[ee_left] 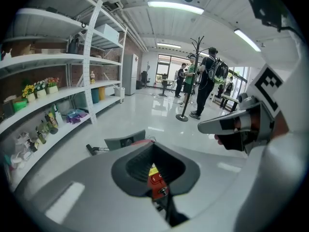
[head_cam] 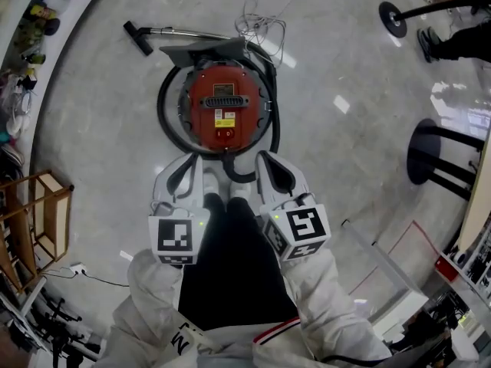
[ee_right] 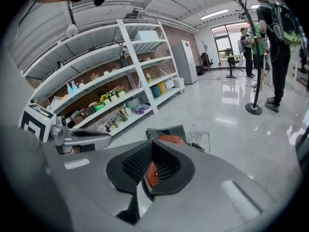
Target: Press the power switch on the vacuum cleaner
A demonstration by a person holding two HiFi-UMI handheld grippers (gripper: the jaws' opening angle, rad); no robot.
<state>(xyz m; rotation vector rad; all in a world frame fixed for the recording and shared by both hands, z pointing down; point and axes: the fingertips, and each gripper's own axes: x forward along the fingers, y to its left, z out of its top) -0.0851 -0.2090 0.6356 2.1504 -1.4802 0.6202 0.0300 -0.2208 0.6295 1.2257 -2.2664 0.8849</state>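
A round red vacuum cleaner [head_cam: 225,110] sits on the glossy pale floor at 12 o'clock from the person. Its power switch [head_cam: 225,135] is on the lid's 6 o'clock edge, below a yellow label. A black hose [head_cam: 163,113] rings the body and curls out at 6 o'clock, just ahead of the left gripper [head_cam: 186,171] and right gripper [head_cam: 270,167]. The grippers are side by side, both clenched on nothing. A floor nozzle [head_cam: 138,38] lies at 11 o'clock, a tangled cord [head_cam: 265,25] at 12, and a black stool [head_cam: 424,153] at 3.
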